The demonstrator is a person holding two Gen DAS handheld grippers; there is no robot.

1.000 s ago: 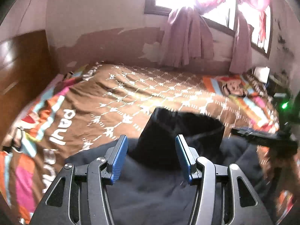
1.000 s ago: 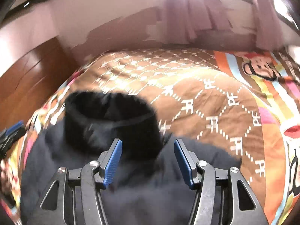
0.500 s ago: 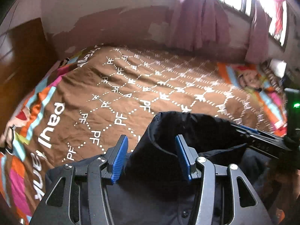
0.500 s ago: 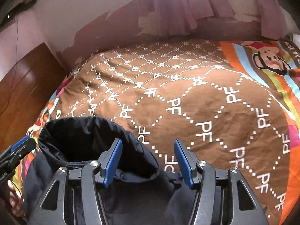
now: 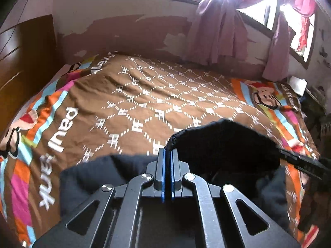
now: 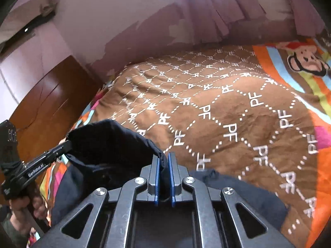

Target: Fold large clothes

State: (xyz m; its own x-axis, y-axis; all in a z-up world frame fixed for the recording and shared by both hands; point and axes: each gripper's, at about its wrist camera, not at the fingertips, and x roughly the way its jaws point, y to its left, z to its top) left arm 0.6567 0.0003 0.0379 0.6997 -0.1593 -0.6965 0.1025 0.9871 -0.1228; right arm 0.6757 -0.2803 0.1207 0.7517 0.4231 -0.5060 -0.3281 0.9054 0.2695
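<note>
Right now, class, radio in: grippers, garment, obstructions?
Left gripper shut on dark jacket collar edge. Right gripper shut on opposite collar edge. Patterned bedspread ahead, nothing blocking.

Patterned brown bedspread (image 5: 144, 95) under a dark, perhaps navy jacket (image 6: 107, 144)

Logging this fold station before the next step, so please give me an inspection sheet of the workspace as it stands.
Surface: bed with brown patterned bedspread, striped cartoon borders.
Job's things: dark jacket at the near edge, its collar lifted between both grippers.
Clutter: white box beside the bed.
Grippers: left gripper shut on the collar edge; right gripper shut on the collar's other end.
Cables: nothing seen.
Surroundings: peeling wall, pink curtains, bright window, wooden wardrobe.
</note>
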